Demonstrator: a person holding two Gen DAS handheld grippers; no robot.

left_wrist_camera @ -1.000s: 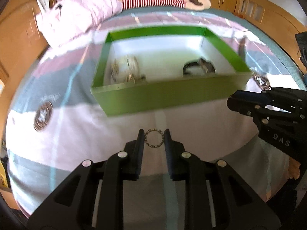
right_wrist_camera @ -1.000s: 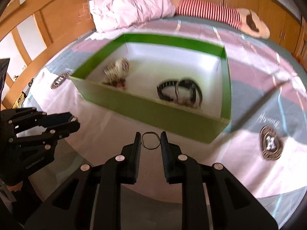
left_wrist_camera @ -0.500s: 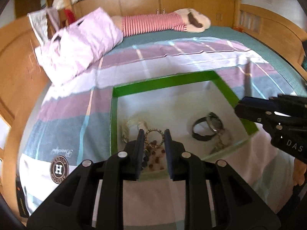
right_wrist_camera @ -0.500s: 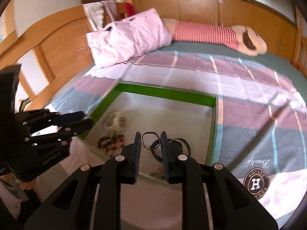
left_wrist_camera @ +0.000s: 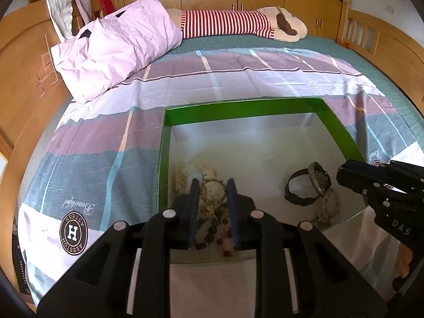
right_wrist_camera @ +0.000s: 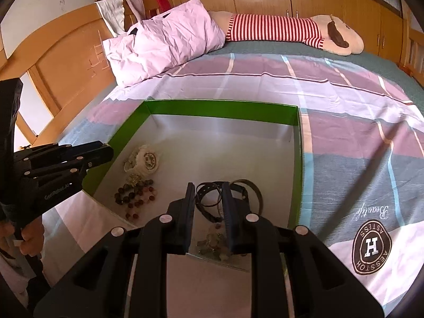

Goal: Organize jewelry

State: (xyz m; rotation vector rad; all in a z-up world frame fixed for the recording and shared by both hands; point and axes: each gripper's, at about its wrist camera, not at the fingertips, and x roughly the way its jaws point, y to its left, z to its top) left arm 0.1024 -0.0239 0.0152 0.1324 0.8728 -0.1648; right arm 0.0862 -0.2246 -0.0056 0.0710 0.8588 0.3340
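Note:
A green box (left_wrist_camera: 238, 108) with a white inside stands open on the bed. My left gripper (left_wrist_camera: 212, 185) is shut on a small beaded ring (left_wrist_camera: 213, 193) and hangs over the box's near left part, above a cream bracelet pile (left_wrist_camera: 196, 172) and dark beads (left_wrist_camera: 212, 230). In the right wrist view, my right gripper (right_wrist_camera: 207, 189) is shut on a thin black loop (right_wrist_camera: 208, 198), above a black watch strap (right_wrist_camera: 246, 188) in the box (right_wrist_camera: 220, 110). Each gripper shows from the side in the other's view: right (left_wrist_camera: 344, 171), left (right_wrist_camera: 106, 151).
The striped bedsheet (left_wrist_camera: 106, 159) runs all round the box. A pink pillow (left_wrist_camera: 119, 50) and a red-striped plush toy (left_wrist_camera: 238, 23) lie at the head of the bed. Wooden bed rails and cabinets ring the bed. A person's hand (right_wrist_camera: 29, 238) grips the left tool.
Both grippers moved forward from in front of the box's near wall to over its inside, each still carrying its ring. The box's contents now lie directly under the fingers.

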